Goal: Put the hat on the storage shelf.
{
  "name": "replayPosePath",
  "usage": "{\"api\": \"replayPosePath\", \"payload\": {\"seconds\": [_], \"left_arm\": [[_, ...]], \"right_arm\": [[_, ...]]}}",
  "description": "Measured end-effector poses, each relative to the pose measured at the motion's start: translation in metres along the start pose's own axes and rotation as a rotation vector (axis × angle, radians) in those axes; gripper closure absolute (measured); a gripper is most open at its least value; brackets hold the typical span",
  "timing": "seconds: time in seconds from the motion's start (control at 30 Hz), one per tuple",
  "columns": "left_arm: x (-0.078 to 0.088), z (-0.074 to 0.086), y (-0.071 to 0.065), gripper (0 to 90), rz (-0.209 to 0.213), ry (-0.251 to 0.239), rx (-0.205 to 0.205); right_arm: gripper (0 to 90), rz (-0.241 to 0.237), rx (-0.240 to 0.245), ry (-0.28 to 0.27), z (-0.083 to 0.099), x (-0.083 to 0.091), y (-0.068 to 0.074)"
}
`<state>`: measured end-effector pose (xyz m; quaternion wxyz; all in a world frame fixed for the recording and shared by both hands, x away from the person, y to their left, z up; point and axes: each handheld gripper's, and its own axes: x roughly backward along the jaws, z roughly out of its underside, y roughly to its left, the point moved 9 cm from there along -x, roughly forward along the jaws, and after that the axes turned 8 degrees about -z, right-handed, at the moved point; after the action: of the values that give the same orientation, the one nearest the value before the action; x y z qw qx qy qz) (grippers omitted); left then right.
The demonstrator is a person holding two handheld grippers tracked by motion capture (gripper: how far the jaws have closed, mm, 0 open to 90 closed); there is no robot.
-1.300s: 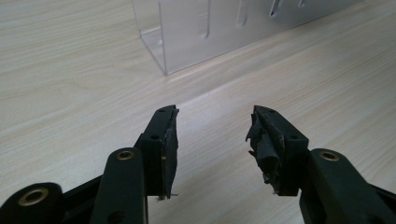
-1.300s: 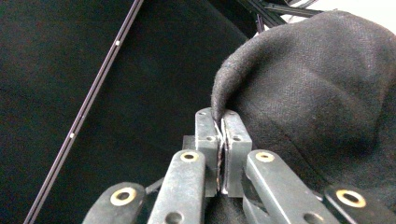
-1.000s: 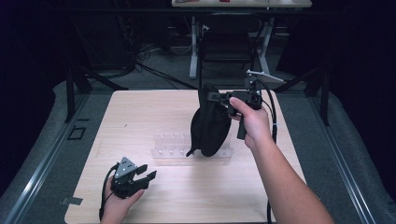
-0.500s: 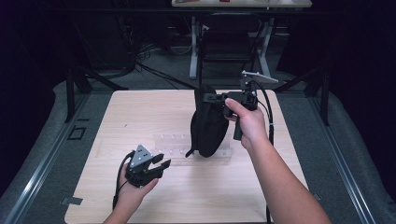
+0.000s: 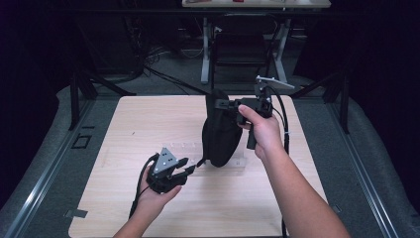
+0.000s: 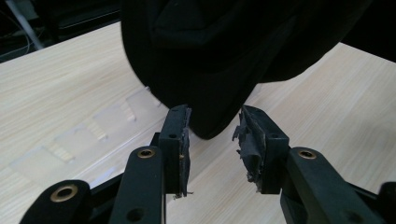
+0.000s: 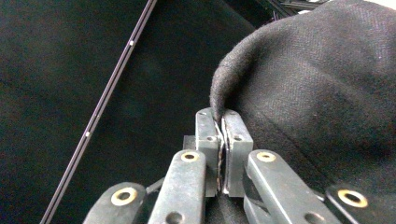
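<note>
**Desk:** What does the right tool show?

**Photographer:** Its jaws are clenched on the upper edge of a black fabric bag. The right gripper view has the cloth rim pinched flat between the two pads. The right hand holds the tool above the counter, with the bag hanging down from it and its rounded bottom at or just above the wood.

**Desk:** And the left tool?

**Photographer:** Released, with its jaws part-way apart; they have just been closing, and nothing is pressed between them. In the left gripper view the pads stand either side of a gap, and the bag's lower end hangs just ahead of them, not gripped. The left hand carries that tool low over the near half of the counter, pointing toward the bag's base.

**Desk:** Anything else nearby?

**Photographer:** A clear plastic tray lies flat on the pale wood, reaching from beside the left tool to beneath the bag. A thin black strap trails from the bag's bottom toward the left tool. Beyond the counter stands a dark chair.
</note>
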<state>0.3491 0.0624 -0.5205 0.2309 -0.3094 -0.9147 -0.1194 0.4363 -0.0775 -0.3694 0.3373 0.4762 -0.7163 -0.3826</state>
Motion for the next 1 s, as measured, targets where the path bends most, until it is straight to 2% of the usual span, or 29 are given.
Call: {"api": "replayPosePath", "payload": {"seconds": [0.37,0.63,0.87,1.0], "left_arm": [[-0.013,-0.006,-0.012,64.9,0.018,0.015,-0.016],[-0.02,-0.006,-0.013,77.2,0.013,0.031,-0.037],[-0.02,-0.004,-0.013,81.1,-0.009,0.023,-0.104],[-0.019,-0.003,-0.013,82.6,-0.021,0.02,-0.118]], "right_arm": [[87.7,0.002,0.0,0.001,0.0,0.0,0.001],[87.5,0.001,0.002,0.006,0.001,0.0,0.001],[87.0,0.007,0.001,0.005,0.001,0.0,0.002],[86.0,0.008,0.01,0.021,0.003,-0.002,0.005]]}}
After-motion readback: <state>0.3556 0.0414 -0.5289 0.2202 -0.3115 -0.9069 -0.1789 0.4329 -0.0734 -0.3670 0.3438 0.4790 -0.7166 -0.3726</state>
